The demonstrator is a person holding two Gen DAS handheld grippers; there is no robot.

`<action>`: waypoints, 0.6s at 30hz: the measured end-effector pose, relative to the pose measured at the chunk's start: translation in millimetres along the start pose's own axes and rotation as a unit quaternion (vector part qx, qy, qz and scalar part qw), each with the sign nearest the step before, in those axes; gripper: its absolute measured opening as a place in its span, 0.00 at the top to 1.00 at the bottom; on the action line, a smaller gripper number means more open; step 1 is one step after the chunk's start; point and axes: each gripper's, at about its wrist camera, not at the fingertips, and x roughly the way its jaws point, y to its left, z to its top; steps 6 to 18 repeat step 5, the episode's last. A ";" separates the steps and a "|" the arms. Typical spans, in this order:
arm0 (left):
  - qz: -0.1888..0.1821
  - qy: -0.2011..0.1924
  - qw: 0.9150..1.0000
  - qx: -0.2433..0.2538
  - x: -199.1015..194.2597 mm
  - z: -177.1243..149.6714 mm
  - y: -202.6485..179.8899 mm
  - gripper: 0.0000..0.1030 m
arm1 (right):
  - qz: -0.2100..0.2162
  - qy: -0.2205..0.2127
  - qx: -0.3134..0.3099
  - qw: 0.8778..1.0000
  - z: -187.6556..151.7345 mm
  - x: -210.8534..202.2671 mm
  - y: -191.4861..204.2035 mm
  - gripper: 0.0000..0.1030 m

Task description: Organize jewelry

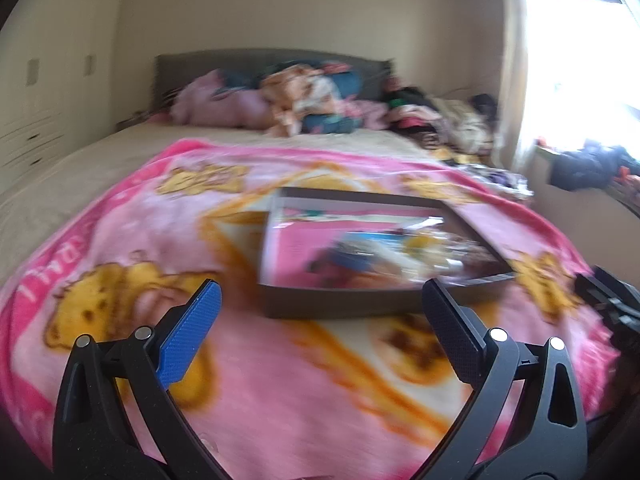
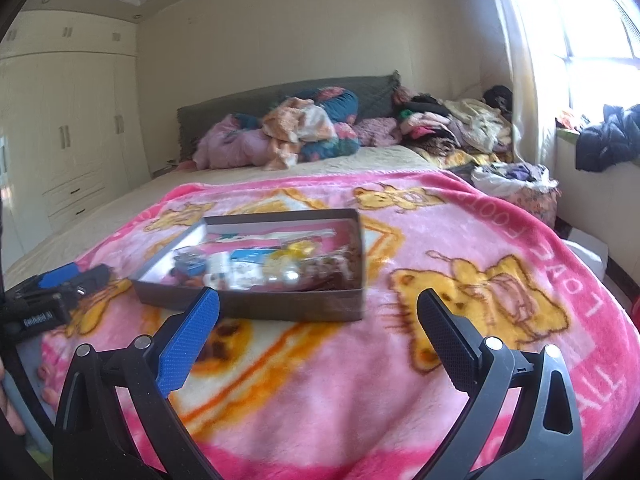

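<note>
Over the pink blanket (image 1: 280,380), the left gripper (image 1: 320,304) hangs with its jaws spread wide and nothing between them; one finger carries a blue pad (image 1: 192,332), the other a black one. Just past its fingertips sits a shallow dark box (image 1: 344,306), lying open on the blanket. The box's contents are blurred in this view, a mix of blue, white and yellow bits on a pink lining. At the right edge, part of the right gripper's black body shows low over the blanket.

From the right wrist, the right gripper (image 2: 318,308) also stands spread and empty, over the blanket near the box's front wall. The box here reads a little clearer: a heap of small jewelry (image 2: 280,264) fills it, with blue cards, a yellow piece and brownish beads, though single pieces cannot be told apart. To the left of the box, the left gripper lies low beside it, apart from it.

Farther off, the bed (image 2: 120,200) holds piled bedding (image 2: 296,128) against a grey headboard (image 2: 240,100). A cream wardrobe (image 2: 72,128) stands at left, and a bright window (image 2: 592,20) at right.
</note>
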 end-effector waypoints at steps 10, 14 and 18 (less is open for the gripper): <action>0.119 0.042 0.991 -0.048 75.2 40.6 100.1 0.11 | -0.108 0.087 0.051 0.989 24.1 75.1 -74.8 0.06; 0.119 0.042 0.991 -0.048 75.2 40.6 100.1 0.11 | -0.108 0.087 0.051 0.989 24.1 75.1 -74.8 0.06; 0.119 0.042 0.991 -0.048 75.2 40.6 100.1 0.11 | -0.108 0.087 0.051 0.989 24.1 75.1 -74.8 0.06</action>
